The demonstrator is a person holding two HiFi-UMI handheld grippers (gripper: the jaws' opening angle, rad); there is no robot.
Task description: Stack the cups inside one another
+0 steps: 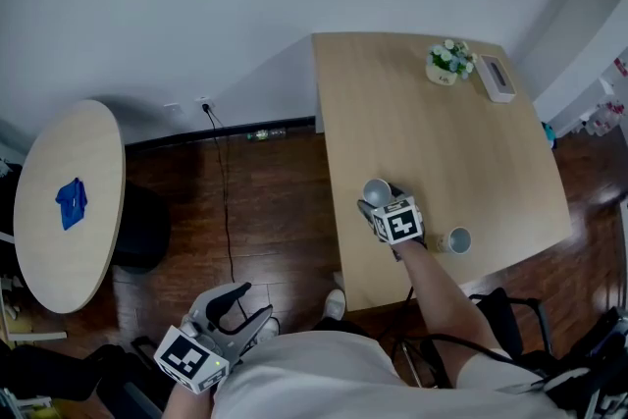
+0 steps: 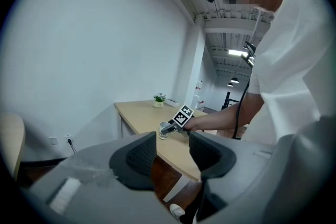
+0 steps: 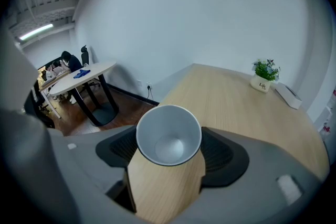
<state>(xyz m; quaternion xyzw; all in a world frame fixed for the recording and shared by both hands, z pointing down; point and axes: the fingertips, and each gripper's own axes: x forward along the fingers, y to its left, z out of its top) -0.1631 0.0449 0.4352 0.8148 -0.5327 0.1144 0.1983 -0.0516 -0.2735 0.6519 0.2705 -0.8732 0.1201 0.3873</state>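
A grey paper cup [image 1: 375, 191] stands near the left edge of the wooden table [image 1: 451, 142], and my right gripper [image 1: 379, 199] is shut on it. In the right gripper view the cup [image 3: 168, 135] sits upright and empty between both pads of that gripper [image 3: 169, 148]. A second cup [image 1: 457, 239] stands alone near the table's front edge, to the right of my right hand. My left gripper [image 1: 250, 302] hangs low over the floor, away from the table, open and empty. From the left gripper [image 2: 173, 152] view the held cup [image 2: 165, 130] shows in the distance.
A small potted plant [image 1: 448, 62] and a white box [image 1: 497, 78] sit at the table's far end. A round table [image 1: 59, 240] with a blue item [image 1: 71, 201] stands to the left. A cable [image 1: 225, 182] runs over the dark floor.
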